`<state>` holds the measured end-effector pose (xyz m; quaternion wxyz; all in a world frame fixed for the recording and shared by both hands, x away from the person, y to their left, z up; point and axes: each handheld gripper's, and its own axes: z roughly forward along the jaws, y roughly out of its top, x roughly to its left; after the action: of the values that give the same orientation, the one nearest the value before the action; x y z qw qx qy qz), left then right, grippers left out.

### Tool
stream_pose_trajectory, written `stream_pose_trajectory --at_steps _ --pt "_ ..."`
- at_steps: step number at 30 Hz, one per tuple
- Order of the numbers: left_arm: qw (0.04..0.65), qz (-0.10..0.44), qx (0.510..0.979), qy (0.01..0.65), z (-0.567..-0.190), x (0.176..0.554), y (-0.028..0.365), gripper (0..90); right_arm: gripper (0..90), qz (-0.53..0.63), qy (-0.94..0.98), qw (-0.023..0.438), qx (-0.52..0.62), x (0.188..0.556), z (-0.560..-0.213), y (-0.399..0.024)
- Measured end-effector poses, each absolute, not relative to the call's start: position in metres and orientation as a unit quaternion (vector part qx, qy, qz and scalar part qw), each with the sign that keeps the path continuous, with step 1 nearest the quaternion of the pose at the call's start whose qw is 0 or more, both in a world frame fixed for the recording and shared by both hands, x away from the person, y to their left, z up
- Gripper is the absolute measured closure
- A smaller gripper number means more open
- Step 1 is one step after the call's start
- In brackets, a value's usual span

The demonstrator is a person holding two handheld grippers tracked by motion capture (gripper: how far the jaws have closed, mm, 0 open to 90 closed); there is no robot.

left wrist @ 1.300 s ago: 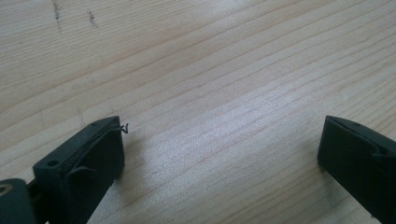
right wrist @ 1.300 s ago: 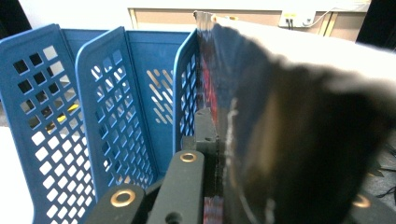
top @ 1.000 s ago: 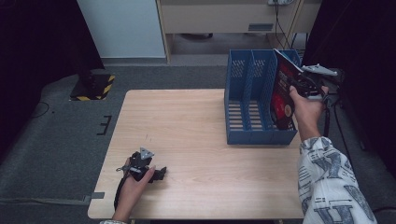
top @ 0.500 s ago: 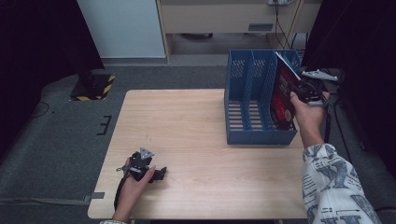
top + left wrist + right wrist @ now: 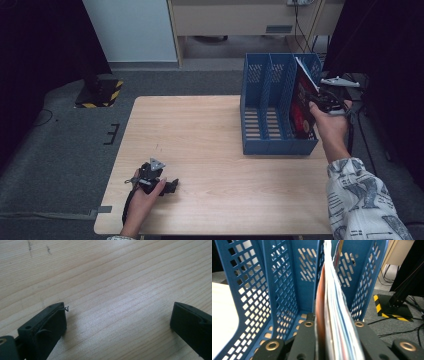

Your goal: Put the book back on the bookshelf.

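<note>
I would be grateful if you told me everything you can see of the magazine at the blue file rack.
The magazine is thin and glossy, with a dark red and black cover and pale page edges, slightly frayed in the right gripper view. It stands on edge, tilted, in the rightmost compartment of the blue file rack, its top corner above the rim. The right gripper has its jaws on either side of its near edge, and they have just been opening slightly.
</note>
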<state>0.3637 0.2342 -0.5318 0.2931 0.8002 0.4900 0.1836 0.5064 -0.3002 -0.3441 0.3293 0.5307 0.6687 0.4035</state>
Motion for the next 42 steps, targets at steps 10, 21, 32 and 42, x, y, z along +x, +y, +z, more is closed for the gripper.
stream_pose_trajectory --at_steps 10,21,32,42 --pt "0.293 0.184 0.8 0.49 -0.532 0.364 0.234 0.0 76.5 0.394 0.685 0.321 0.522 0.504 -0.34 -0.299" --pt "0.295 0.184 0.799 0.491 -0.532 0.364 0.234 0.0 73.5 0.397 0.689 0.32 0.515 0.508 -0.318 -0.298" --pt "0.295 0.184 0.799 0.491 -0.532 0.364 0.233 0.0 82.1 0.366 0.704 0.3 0.53 0.52 -0.314 -0.297" --pt "0.295 0.184 0.799 0.491 -0.532 0.364 0.233 0.0 87.1 0.37 0.692 0.301 0.542 0.52 -0.313 -0.302"
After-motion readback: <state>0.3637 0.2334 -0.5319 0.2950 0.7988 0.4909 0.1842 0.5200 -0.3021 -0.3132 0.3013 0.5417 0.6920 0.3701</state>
